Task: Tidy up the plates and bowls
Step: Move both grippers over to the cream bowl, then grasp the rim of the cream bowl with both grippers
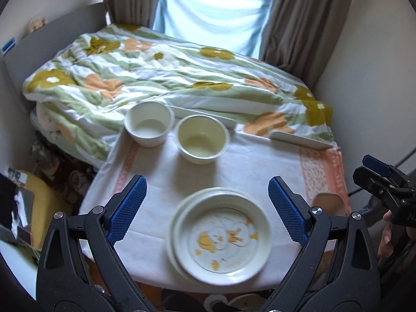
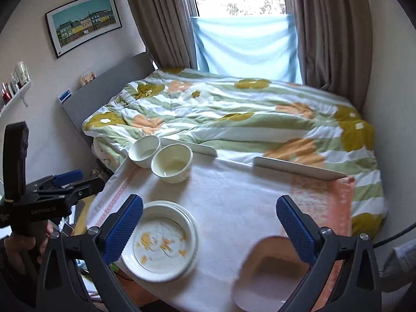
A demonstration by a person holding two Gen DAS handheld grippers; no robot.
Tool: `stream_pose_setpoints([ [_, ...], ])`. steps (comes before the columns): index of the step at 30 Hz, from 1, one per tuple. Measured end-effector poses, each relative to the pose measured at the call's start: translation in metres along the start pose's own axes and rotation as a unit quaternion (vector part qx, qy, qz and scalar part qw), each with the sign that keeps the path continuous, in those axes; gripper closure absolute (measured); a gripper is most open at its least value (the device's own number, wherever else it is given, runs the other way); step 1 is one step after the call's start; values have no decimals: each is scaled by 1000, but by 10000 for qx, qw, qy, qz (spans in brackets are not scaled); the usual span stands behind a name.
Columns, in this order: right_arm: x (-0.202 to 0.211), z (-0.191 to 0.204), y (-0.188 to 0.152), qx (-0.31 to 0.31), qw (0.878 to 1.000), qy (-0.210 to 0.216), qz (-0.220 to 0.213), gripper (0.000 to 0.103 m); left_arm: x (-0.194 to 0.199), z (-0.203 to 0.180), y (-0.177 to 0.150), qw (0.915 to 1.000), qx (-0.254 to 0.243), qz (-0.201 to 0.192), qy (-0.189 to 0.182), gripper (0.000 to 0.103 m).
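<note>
A stack of round white plates [image 1: 221, 236], the top one printed with a yellow-orange pattern, sits at the near edge of a table covered with a white cloth with orange patterned borders [image 1: 260, 166]. Behind it, toward the far left of the table, two empty bowls stand just beside each other: a white round bowl [image 1: 149, 123] nearest the left edge and a cream round bowl [image 1: 201, 139] to its right. A pale pink squarish dish [image 2: 270, 275] (blurred in both views) lies at the near right of the table.

The middle of the cloth between plates, bowls and pink dish is bare. Along the far edge lie two flat white slabs [image 2: 299, 167], and directly past them a bed with a green, white and orange flowered quilt [image 1: 169, 78] meets the table. Brown curtains [image 2: 330, 31] frame a window hung with a light blue cloth [image 2: 244, 46]; a framed picture [image 2: 84, 22] hangs on the left wall.

The left gripper [image 1: 208, 208] hangs with jaws spread wide, the plate stack lying between and just below its blue pads. The right gripper [image 2: 209, 226] is likewise spread, empty, the plate stack by its left finger and the pink dish under its right.
</note>
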State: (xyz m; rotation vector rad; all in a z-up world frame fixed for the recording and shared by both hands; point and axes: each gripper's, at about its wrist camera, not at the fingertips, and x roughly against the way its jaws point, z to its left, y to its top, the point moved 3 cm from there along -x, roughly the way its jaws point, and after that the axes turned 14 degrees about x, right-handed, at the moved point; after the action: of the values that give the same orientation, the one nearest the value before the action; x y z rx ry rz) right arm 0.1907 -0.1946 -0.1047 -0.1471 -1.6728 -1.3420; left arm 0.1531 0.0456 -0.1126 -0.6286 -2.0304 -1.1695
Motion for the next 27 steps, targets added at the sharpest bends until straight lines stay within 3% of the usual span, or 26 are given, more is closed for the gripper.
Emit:
stream_pose_setpoints([
  [4, -48, 19, 25, -104, 9997, 61, 209, 2, -30, 37, 21, 9988, 302, 337, -166, 10],
  [7, -88, 25, 38, -275, 9988, 65, 412, 10, -59, 52, 35, 9976, 371, 552, -213, 15],
  [12, -159, 29, 42, -454, 9945, 34, 944, 35, -124, 68, 50, 9917, 554, 1073, -449, 31],
  [16, -205, 23, 29, -762, 9880, 51, 1342, 45, -173, 72, 54, 9869, 596, 1410, -512, 39],
  [19, -228, 16, 22, -1089, 9825, 131, 1504, 52, -201, 71, 53, 9838, 608, 1587, -567, 54],
  [24, -252, 17, 17, -1302, 9772, 280, 1652, 69, -228, 67, 49, 9798, 577, 1801, -655, 62],
  [27, -259, 19, 19, -1338, 9771, 293, 1630, 72, -237, 62, 50, 9797, 500, 1830, -655, 67],
])
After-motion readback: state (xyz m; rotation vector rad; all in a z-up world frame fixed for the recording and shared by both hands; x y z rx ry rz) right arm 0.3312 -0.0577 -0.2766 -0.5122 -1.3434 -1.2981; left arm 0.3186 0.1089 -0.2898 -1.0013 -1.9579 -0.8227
